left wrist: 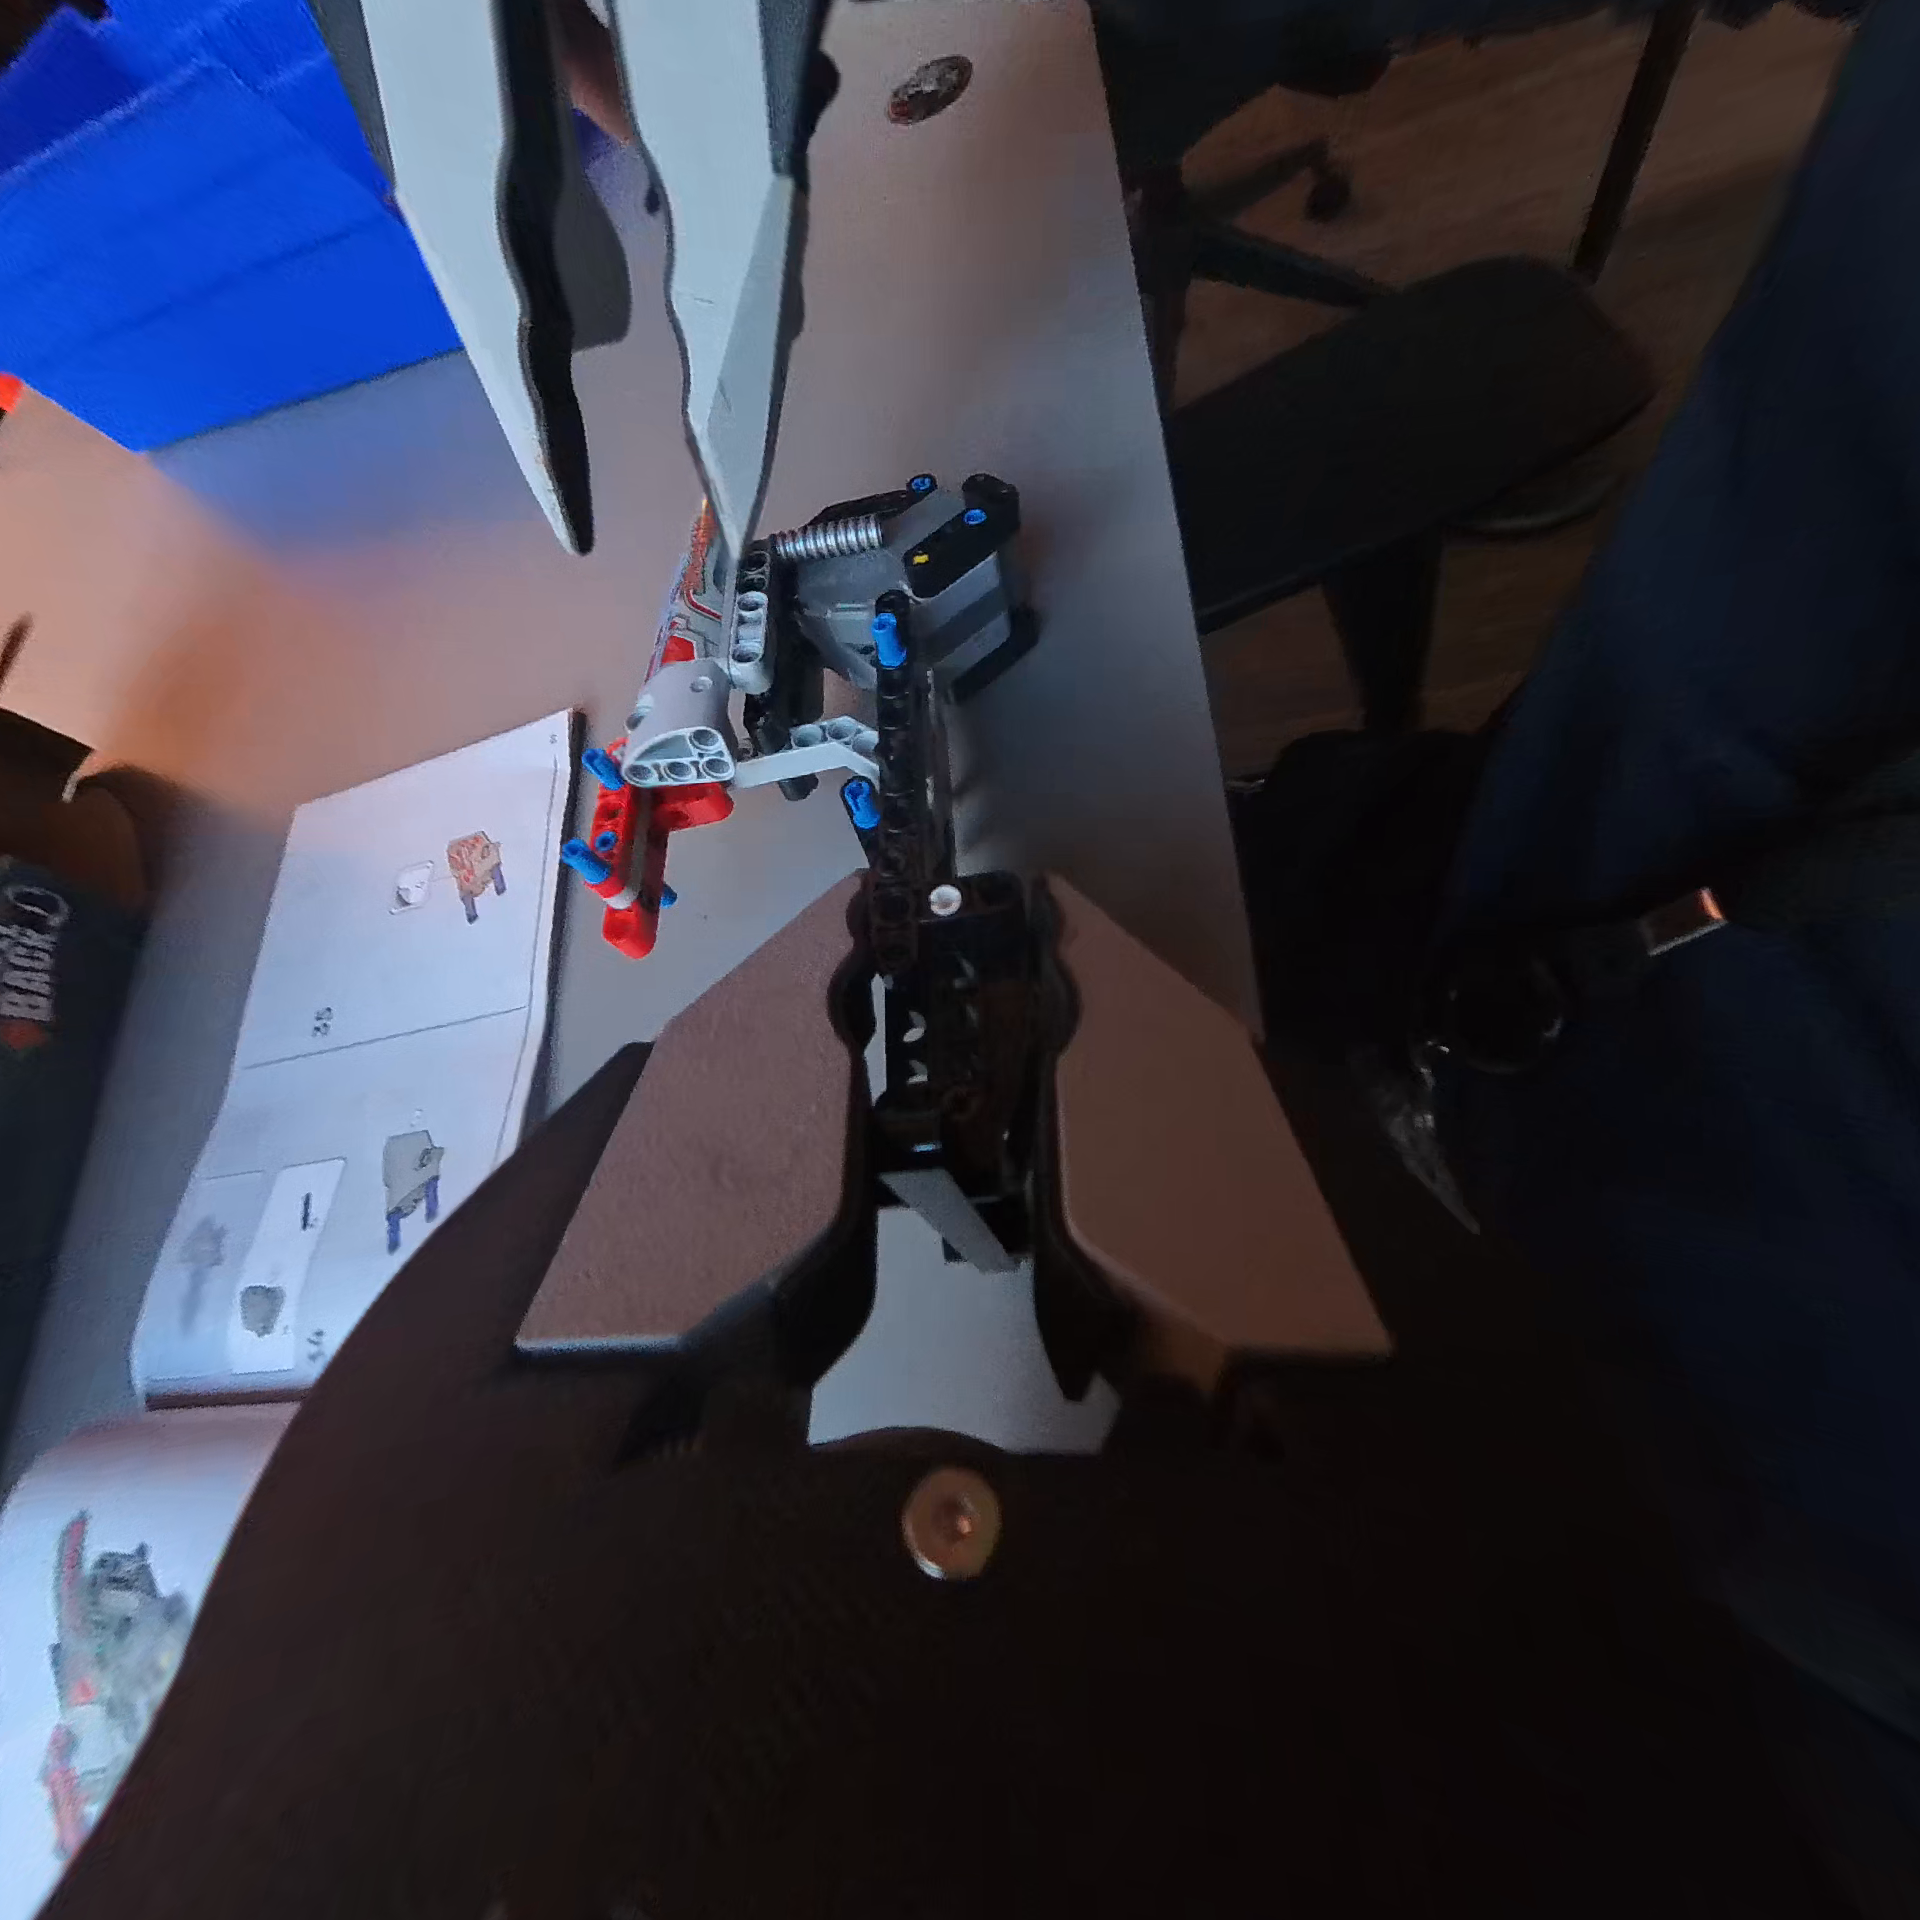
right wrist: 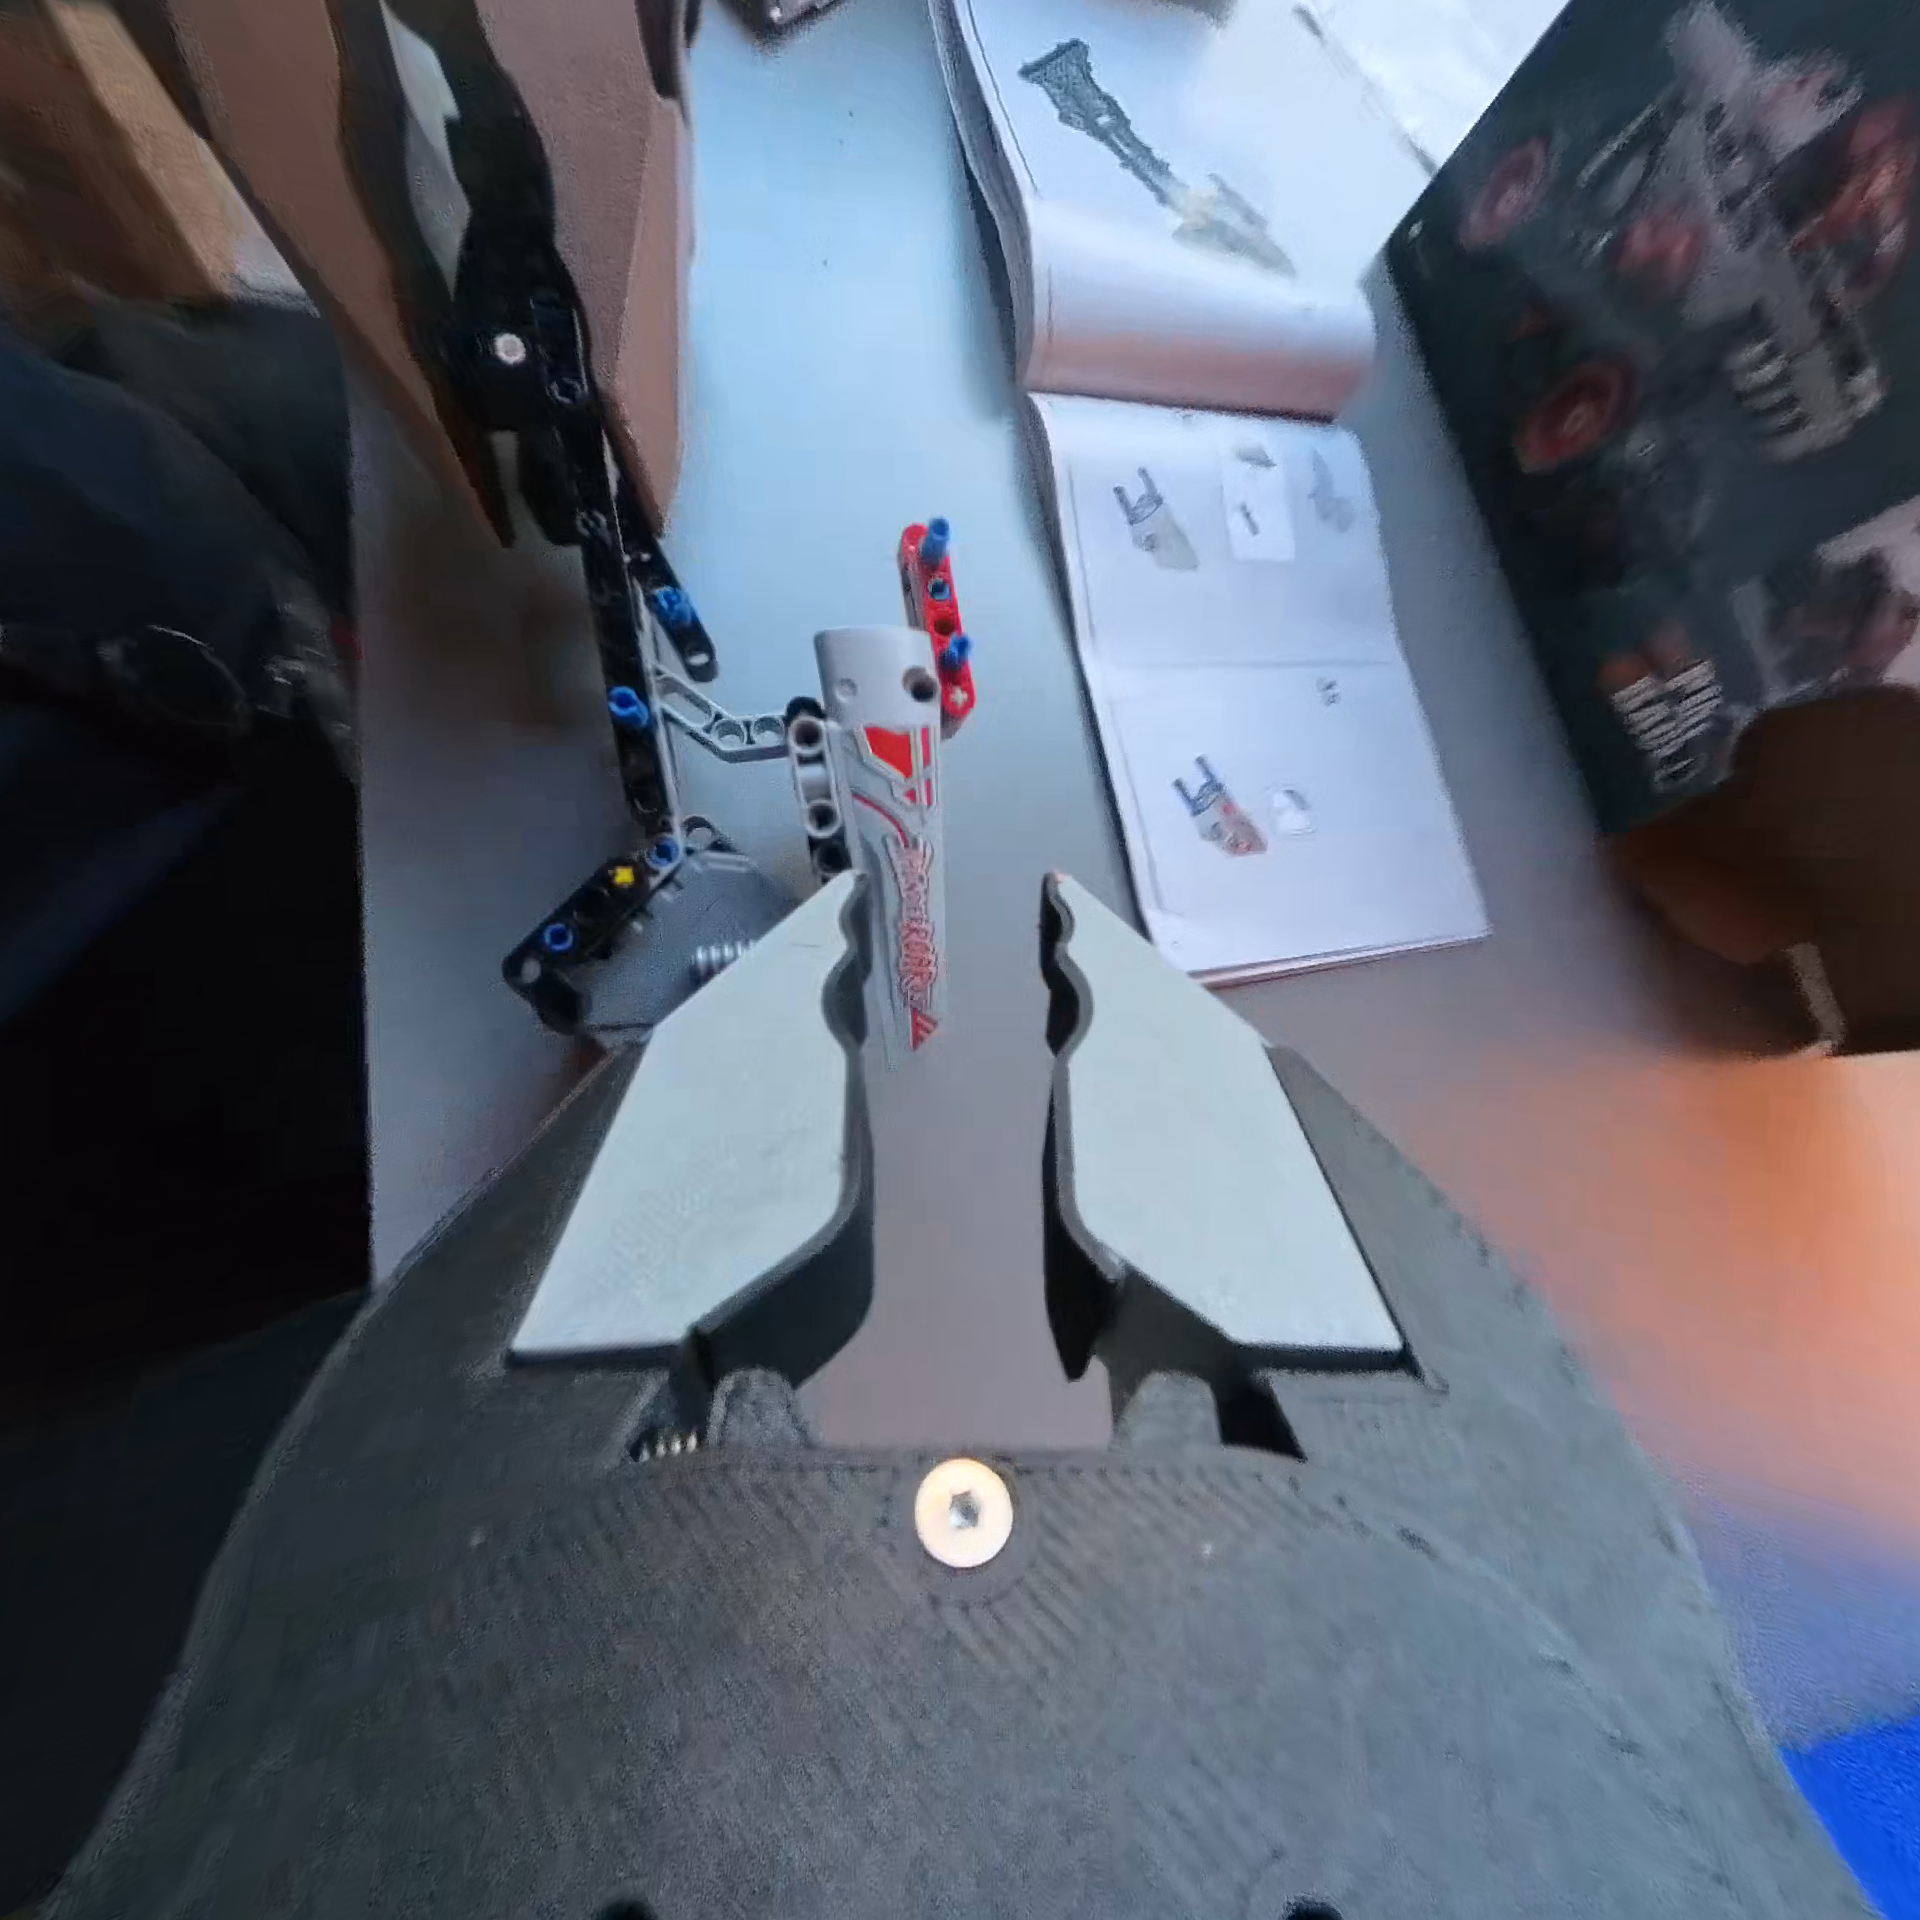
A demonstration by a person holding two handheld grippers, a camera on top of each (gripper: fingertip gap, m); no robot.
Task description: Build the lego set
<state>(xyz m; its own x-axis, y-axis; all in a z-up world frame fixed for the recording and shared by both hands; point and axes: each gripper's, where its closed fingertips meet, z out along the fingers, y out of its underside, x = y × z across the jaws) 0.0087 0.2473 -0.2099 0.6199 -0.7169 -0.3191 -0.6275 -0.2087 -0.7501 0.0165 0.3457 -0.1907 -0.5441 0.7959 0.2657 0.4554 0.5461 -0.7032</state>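
The partly built lego model [left wrist: 821,665] has a black beam frame [left wrist: 906,748], a grey block with a metal spring [left wrist: 836,540], a grey panel with red decoration [right wrist: 902,831] and a red beam with blue pins [left wrist: 632,852]. My left gripper [left wrist: 951,925] is shut on the end of the black frame and holds the model over the table. My right gripper [right wrist: 952,889] is open; its left finger [right wrist: 790,997] lies against the decorated panel, whose lower end sits between the fingers. In the left wrist view the right gripper [left wrist: 660,540] comes in from above, one tip touching the panel.
An open instruction booklet [left wrist: 395,987] [right wrist: 1247,675] lies on the grey table [left wrist: 1039,312] beside the model. The dark lego box [right wrist: 1662,416] stands beyond it. A blue bin [left wrist: 187,229] is at the far side. The table edge [left wrist: 1174,520] is close, with a dark chair [left wrist: 1455,395] past it.
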